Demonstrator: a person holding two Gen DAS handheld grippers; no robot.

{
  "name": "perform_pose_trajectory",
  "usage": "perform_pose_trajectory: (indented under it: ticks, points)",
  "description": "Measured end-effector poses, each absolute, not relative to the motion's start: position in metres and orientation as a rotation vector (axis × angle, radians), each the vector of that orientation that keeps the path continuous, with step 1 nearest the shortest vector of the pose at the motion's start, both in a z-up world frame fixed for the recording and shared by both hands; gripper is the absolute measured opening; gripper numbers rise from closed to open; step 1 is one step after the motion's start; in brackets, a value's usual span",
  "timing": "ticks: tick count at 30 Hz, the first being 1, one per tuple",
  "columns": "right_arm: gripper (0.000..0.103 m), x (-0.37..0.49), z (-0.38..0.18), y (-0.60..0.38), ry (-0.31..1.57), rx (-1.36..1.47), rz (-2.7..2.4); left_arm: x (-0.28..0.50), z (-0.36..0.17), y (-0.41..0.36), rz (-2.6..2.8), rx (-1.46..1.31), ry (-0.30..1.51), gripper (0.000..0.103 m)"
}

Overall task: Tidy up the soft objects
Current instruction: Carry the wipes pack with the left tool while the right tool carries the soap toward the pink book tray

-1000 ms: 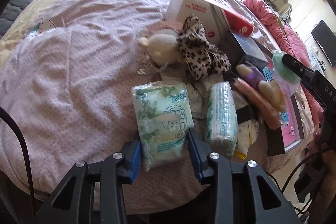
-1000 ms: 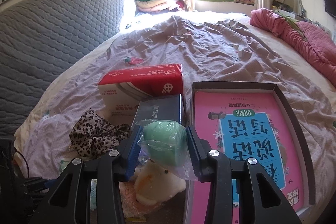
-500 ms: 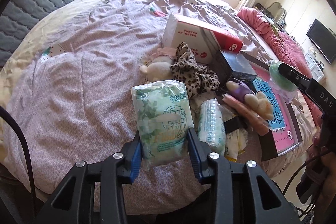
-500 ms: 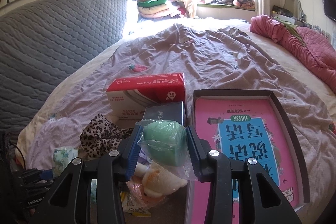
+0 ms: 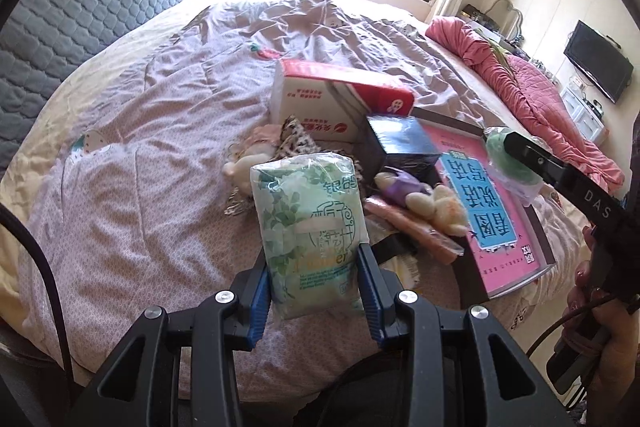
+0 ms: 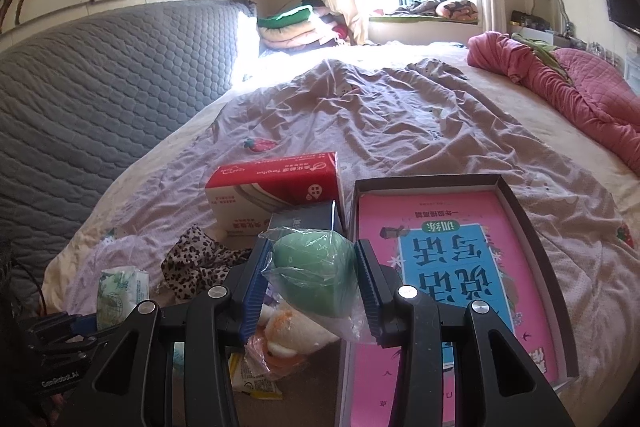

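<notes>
Tissue pack (image 5: 310,227), green leaf print, is sitting clamped between the blue pads (image 5: 260,301) of the left gripper (image 5: 314,295), held up off the lilac bedspread (image 5: 132,195), w/ the pack's upper half sticking out past the fingertips. Right gripper (image 6: 310,279) is squeezing a green sponge-like ball in a clear plastic bag (image 6: 316,277), both pads pressing its sides; it's hanging just above the pile, beside the near-left corner of the open dark box w/ a pink book (image 6: 448,267) in it. From the left cam that same gripper is showing at the right edge, a hand (image 5: 588,291) wrapped round its handle. On the bed under the grippers: leopard-print cloth (image 6: 196,263), a plush toy w/ purple and cream parts (image 5: 416,195), a pink wrapped pkg (image 5: 408,227) lying partly under it, and a dark blue box (image 5: 402,143) touching the red-and-white tissue carton (image 5: 332,99) behind it. Pink quilt (image 6: 572,95) is lying bunched along the far right side of the bed, well apart from the pile; grey quilted headboard (image 6: 100,83) is running along the left.
</notes>
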State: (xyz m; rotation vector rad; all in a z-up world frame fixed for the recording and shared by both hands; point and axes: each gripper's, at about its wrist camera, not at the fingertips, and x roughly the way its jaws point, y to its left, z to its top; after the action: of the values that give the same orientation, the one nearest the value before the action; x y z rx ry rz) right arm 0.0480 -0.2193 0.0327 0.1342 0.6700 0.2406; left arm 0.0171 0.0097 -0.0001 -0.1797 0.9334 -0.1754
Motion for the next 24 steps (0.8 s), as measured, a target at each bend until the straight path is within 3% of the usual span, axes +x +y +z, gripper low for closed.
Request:
perform_pose_trajectory:
  ticks: [24]
  points:
    - [0.044,0.019,0.061,-0.276,0.578,0.229,0.168,0.024,0.058,-0.081,-0.295,-0.061,0.864,0.040]
